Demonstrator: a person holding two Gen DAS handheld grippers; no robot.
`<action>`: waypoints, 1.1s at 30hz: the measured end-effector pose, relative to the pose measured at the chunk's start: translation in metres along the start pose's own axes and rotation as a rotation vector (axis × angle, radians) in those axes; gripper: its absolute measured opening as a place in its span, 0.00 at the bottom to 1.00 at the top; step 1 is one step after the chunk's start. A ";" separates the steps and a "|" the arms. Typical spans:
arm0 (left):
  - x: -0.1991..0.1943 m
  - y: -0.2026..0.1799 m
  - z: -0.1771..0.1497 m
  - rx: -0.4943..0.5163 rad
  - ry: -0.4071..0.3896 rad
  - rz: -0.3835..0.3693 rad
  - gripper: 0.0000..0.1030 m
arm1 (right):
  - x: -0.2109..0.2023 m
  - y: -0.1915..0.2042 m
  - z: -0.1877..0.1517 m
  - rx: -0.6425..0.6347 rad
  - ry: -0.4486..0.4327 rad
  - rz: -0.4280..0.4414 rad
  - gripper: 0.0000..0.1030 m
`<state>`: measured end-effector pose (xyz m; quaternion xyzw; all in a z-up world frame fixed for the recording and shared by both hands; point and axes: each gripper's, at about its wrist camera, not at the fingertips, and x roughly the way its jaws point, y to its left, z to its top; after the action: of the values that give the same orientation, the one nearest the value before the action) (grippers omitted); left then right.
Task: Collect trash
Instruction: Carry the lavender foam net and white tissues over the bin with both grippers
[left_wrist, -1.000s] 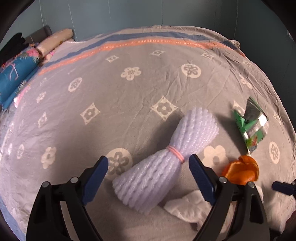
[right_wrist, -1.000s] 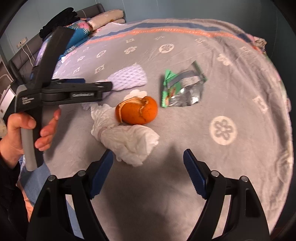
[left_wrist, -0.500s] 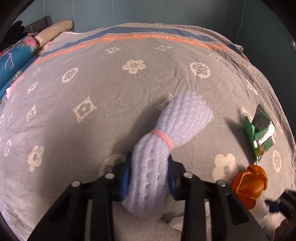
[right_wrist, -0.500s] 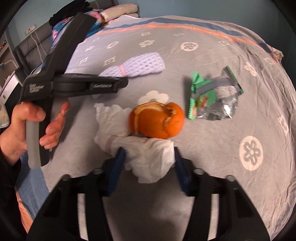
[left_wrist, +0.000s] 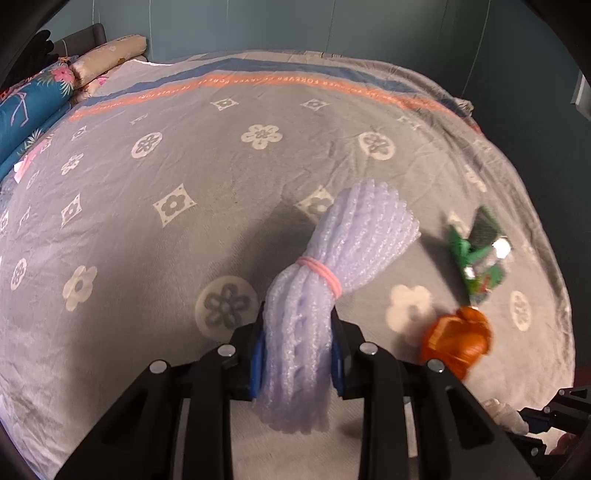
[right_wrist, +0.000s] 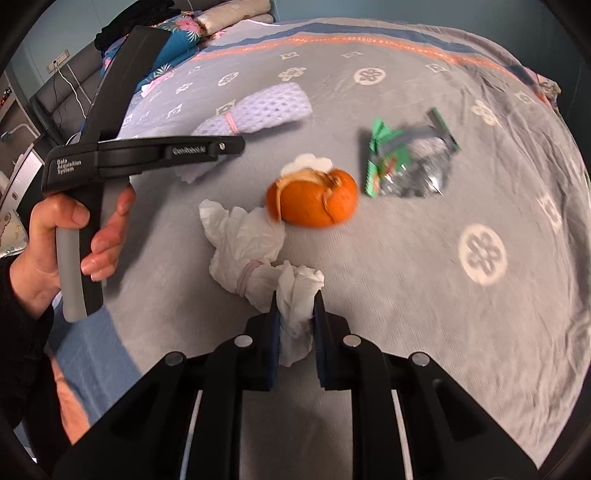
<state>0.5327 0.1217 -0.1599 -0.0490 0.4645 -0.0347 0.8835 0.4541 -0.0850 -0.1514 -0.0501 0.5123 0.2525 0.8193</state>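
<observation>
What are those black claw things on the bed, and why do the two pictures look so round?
They are grabbing tools, one in each of a person's hands. Each carries a wide-eyed camera looking along its two fingers, which bends the picture. The left gripper is squeezing a pale purple foam net bundle. The right gripper pinches a crumpled white tissue tied with a band. On the grey flowered blanket lie an orange peel and a green and silver snack wrapper. The right camera also shows the hand holding the left tool.
</observation>
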 end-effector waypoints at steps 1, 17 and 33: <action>-0.009 -0.001 -0.002 -0.002 -0.010 -0.005 0.25 | -0.011 -0.001 -0.006 0.001 -0.003 0.002 0.14; -0.143 -0.031 -0.061 -0.004 -0.119 -0.018 0.25 | -0.127 0.001 -0.080 0.042 -0.072 -0.050 0.14; -0.280 -0.124 -0.130 0.063 -0.250 -0.130 0.26 | -0.277 -0.028 -0.173 0.186 -0.328 -0.111 0.14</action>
<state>0.2652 0.0211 0.0111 -0.0552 0.3454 -0.0999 0.9315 0.2301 -0.2685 0.0013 0.0396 0.3893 0.1635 0.9056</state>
